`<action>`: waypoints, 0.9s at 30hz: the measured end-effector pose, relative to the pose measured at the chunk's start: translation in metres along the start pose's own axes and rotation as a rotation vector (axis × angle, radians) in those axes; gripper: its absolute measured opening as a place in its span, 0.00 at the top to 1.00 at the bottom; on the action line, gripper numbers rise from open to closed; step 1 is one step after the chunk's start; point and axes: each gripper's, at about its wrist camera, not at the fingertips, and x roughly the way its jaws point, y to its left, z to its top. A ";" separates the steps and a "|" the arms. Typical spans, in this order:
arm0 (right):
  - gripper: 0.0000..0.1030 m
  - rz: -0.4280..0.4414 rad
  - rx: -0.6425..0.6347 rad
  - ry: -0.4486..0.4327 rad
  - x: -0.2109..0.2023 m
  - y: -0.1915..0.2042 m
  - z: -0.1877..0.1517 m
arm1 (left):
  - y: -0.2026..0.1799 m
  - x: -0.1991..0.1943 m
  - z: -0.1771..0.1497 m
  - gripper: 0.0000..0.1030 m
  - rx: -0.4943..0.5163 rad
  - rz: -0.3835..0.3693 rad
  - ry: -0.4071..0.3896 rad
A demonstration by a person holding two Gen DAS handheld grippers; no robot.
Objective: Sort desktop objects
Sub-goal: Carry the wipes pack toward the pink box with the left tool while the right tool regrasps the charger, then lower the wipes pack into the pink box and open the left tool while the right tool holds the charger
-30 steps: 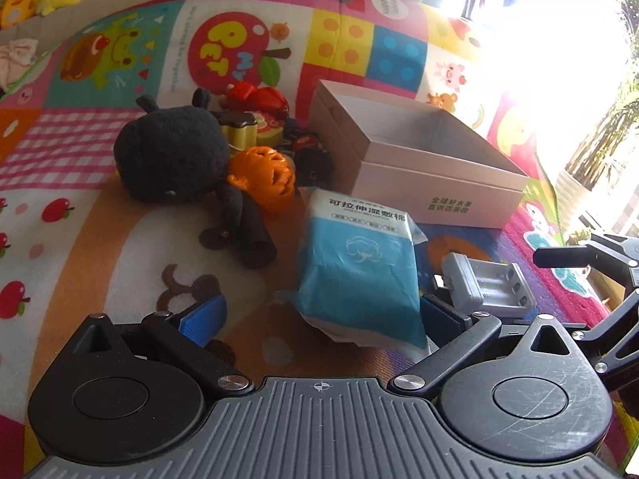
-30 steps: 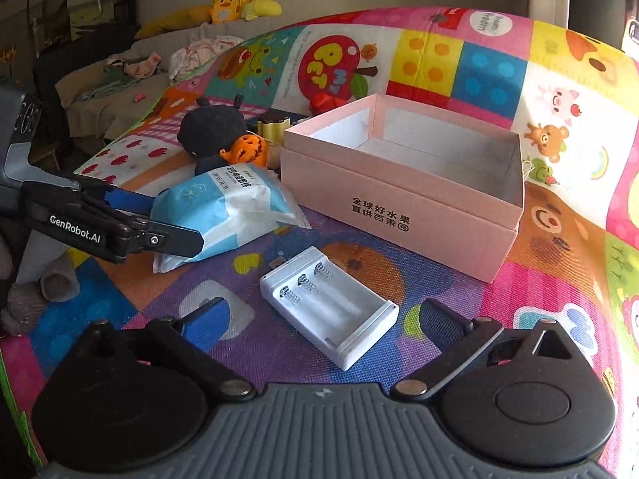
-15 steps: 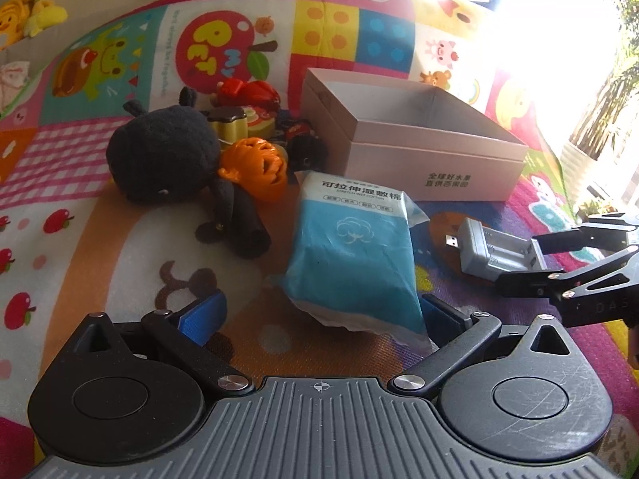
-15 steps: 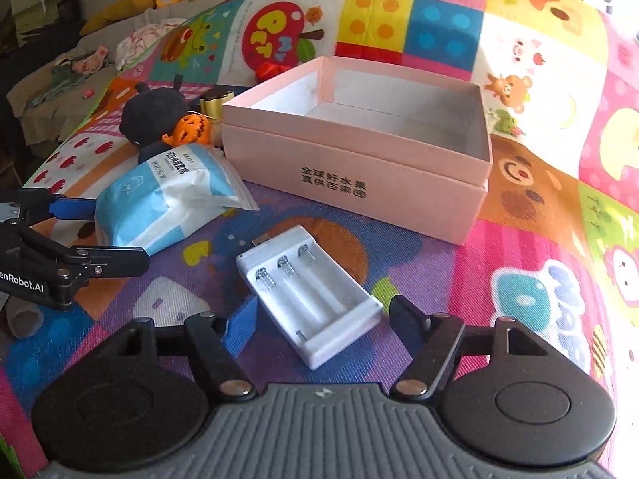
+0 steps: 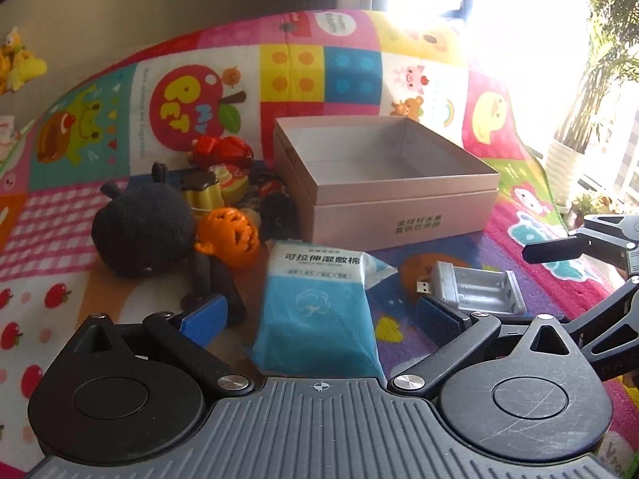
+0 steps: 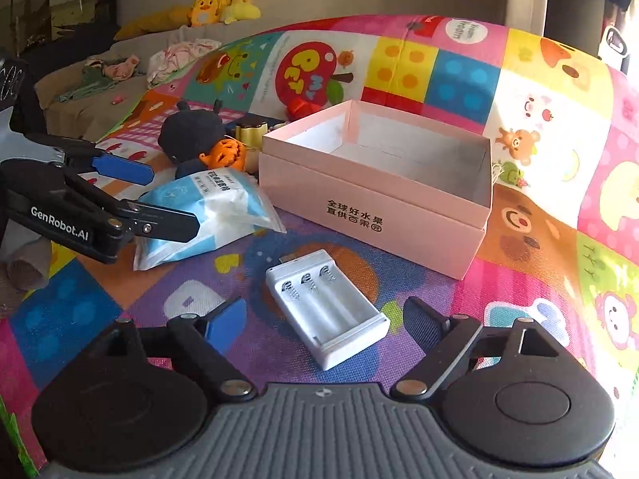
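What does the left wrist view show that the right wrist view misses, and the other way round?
Only the left wrist view: a potted plant by the bright window. Only the right wrist view: yellow plush toys on a sofa. Both: the open pink box, white battery charger, blue wipes pack, black plush and orange pumpkin on the play mat.

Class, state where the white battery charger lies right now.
In the right wrist view, the white battery charger lies on the mat between the open right gripper fingers, before the pink box.

White three-slot battery charger (image 6: pixel 327 307) flat on play mat, empty; blue wet-wipe pack (image 5: pixel 319 311) beside; open pink box (image 6: pixel 375 183) behind.
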 end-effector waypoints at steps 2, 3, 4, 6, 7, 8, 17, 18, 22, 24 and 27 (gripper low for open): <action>0.16 0.014 0.004 0.009 0.011 -0.002 0.001 | -0.001 0.010 0.002 0.00 -0.016 -0.012 0.020; 0.16 0.031 0.018 0.024 0.015 -0.003 0.001 | -0.002 0.011 0.002 0.00 -0.022 -0.025 0.020; 0.16 0.059 0.041 0.046 0.019 -0.005 0.000 | -0.002 0.010 0.001 0.00 -0.027 -0.037 0.017; 0.16 0.144 0.054 0.076 0.018 -0.002 -0.003 | 0.000 0.006 0.000 0.00 -0.036 -0.051 0.007; 0.16 0.188 0.042 0.070 0.014 0.002 -0.004 | 0.001 0.005 0.000 0.00 -0.041 -0.055 0.005; 0.16 0.197 0.017 0.054 0.008 0.007 -0.005 | 0.004 0.003 -0.001 0.00 -0.046 -0.061 0.005; 0.23 0.027 0.079 0.068 0.035 0.006 0.007 | 0.012 0.007 -0.004 0.00 -0.071 -0.043 0.014; 0.29 0.014 0.071 0.059 0.036 0.007 0.008 | 0.010 0.009 -0.003 0.00 -0.059 -0.038 0.019; 0.54 0.016 0.061 0.072 0.031 0.008 0.008 | 0.003 0.018 -0.002 0.03 -0.013 0.010 0.032; 0.54 0.012 0.061 0.081 0.026 0.008 0.006 | 0.002 0.023 -0.001 0.26 -0.007 0.016 0.048; 0.54 0.005 0.058 0.101 0.016 0.009 0.001 | 0.001 0.025 -0.003 0.41 -0.004 0.031 0.060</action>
